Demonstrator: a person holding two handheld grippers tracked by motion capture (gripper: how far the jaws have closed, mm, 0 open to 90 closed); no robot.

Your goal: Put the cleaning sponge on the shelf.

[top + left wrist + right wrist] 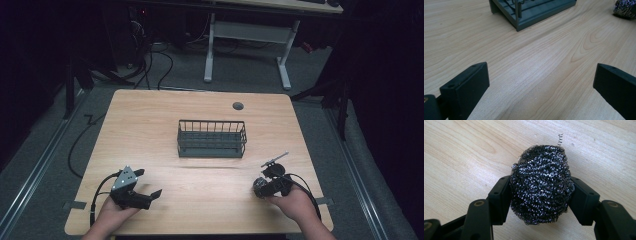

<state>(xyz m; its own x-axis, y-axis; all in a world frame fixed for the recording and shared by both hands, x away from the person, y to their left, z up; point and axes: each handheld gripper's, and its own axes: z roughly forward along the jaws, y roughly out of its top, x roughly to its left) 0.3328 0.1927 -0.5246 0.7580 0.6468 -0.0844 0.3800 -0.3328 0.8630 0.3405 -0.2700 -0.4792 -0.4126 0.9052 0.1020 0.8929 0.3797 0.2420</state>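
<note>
One steel scourer (541, 185) between right gripper's (541, 195) closed jaws; left gripper (541, 85) wide, empty; one basket (212, 138), seemingly bare.

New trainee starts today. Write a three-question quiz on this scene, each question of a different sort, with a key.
1. True or false: the right gripper is closed on the steel wool scourer.
2. The left gripper is: A) holding the wire basket; B) open, with nothing between its jaws, above the wooden table; C) shut on a cable.
3. Fill in: in the high view, the wire basket stands near the ___ of the table.

Key:
1. True. Both jaws press its sides.
2. B.
3. Middle, beyond both grippers.
</note>
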